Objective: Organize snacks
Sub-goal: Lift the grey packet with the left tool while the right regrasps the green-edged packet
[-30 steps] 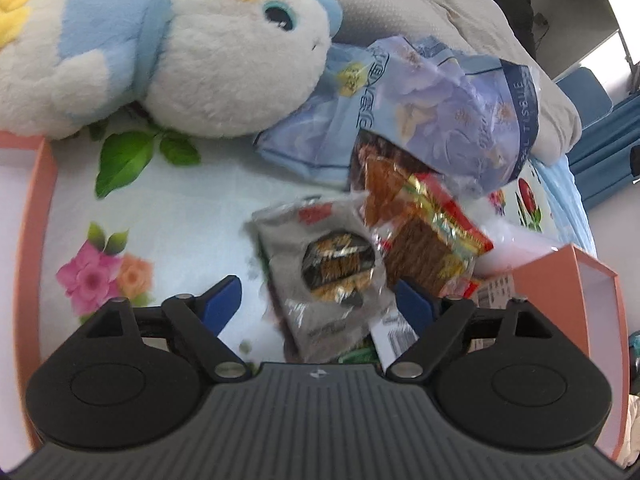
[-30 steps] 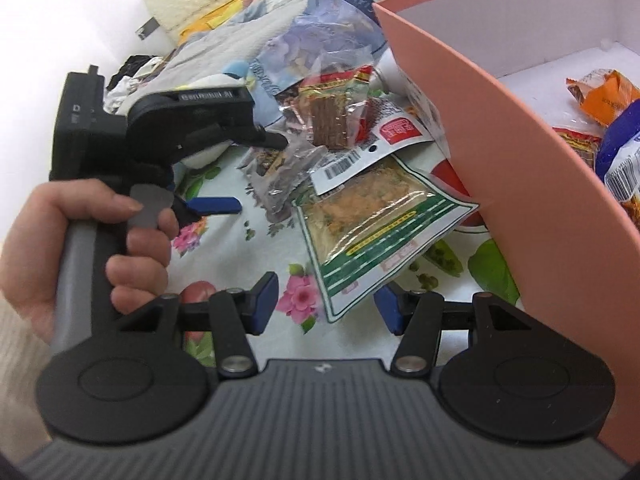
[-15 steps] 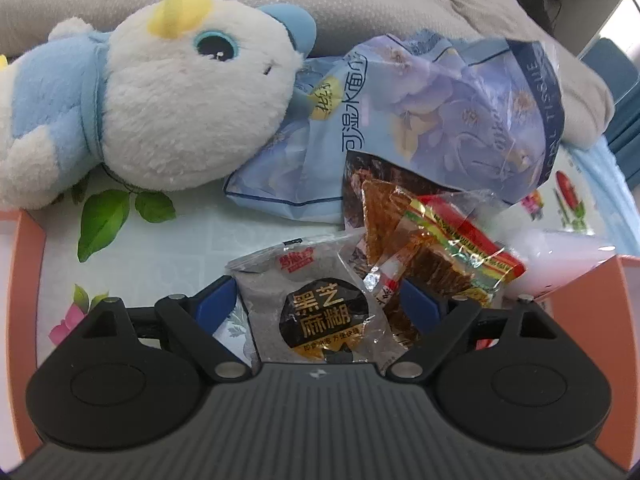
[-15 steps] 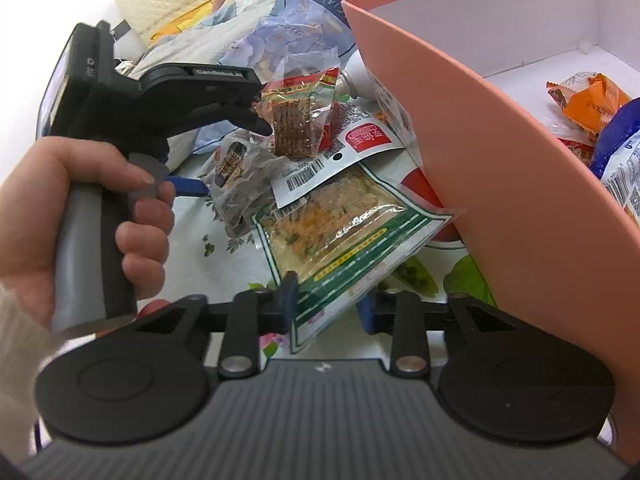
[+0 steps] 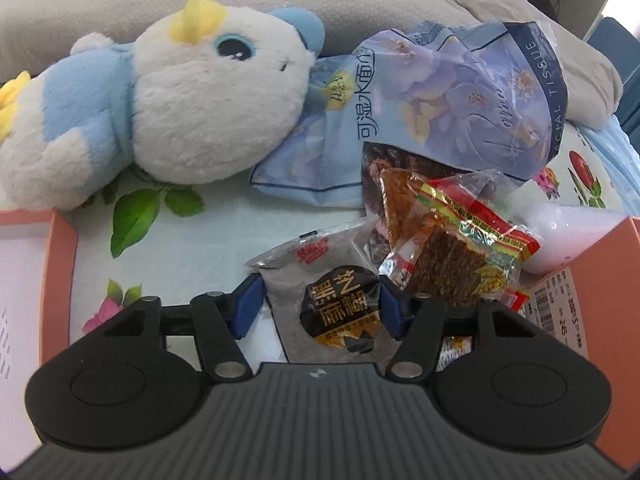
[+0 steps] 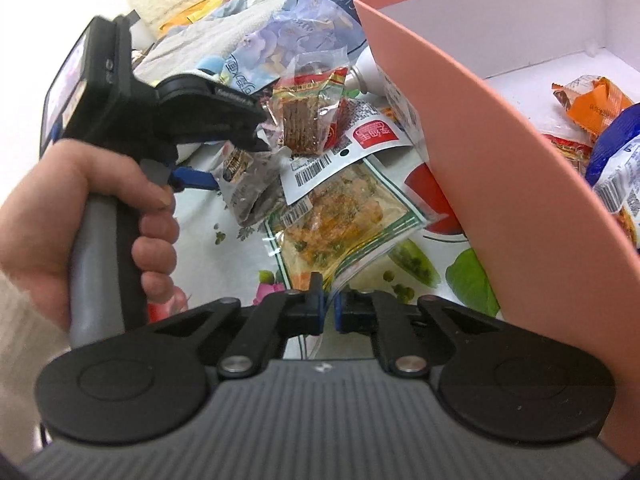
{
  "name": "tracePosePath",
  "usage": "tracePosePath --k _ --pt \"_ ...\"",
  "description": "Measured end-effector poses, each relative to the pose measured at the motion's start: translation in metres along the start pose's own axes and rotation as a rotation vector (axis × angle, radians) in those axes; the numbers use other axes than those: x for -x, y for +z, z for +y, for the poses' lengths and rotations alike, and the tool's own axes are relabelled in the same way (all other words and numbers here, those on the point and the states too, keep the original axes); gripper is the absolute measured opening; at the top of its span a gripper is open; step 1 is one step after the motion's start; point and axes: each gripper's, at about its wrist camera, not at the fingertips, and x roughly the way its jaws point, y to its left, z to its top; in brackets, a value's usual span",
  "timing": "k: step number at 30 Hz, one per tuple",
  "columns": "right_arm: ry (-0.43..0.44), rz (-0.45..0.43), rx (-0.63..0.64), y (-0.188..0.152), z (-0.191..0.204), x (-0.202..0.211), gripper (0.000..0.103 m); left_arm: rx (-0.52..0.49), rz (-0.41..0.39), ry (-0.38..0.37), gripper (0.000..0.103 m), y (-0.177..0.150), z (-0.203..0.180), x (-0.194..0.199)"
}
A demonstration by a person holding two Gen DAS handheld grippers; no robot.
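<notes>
Closed in since a second ago: left tongs, pads now against both edges of grey sesame packet on floral bedsheet; right tongs, formerly wide, now pinched on green-trimmed snack bag beside pink box

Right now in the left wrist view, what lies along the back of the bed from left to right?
White and blue plush toy with a yellow tuft → pale blue floral facial tissue pack → clear wrapper of brown spicy strips with a red and yellow band → peach cardboard box wall.
</notes>
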Motion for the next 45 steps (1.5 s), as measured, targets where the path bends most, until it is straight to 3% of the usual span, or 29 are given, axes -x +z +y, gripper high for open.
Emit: tracePosePath --k 10,18,29,38,45 --pt "0.011 0.032 0.021 -0.013 -0.003 0.024 0.007 0.012 0.022 -0.014 0.061 -0.038 0.021 0.032" --pt "0.049 0.067 0.008 -0.033 -0.013 0.053 0.006 0.027 0.034 -0.035 0.061 -0.090 0.039 0.085" --pt "0.077 0.120 0.030 -0.060 -0.028 0.086 0.007 0.029 0.016 -0.064 0.061 -0.154 0.032 0.149" --pt "0.083 0.169 0.067 -0.080 -0.033 0.099 0.010 0.029 0.025 -0.050 0.061 -0.201 0.026 0.168" --pt "0.116 0.198 0.083 -0.087 -0.035 0.108 0.015 0.058 0.024 -0.018 0.061 -0.216 0.034 0.172"
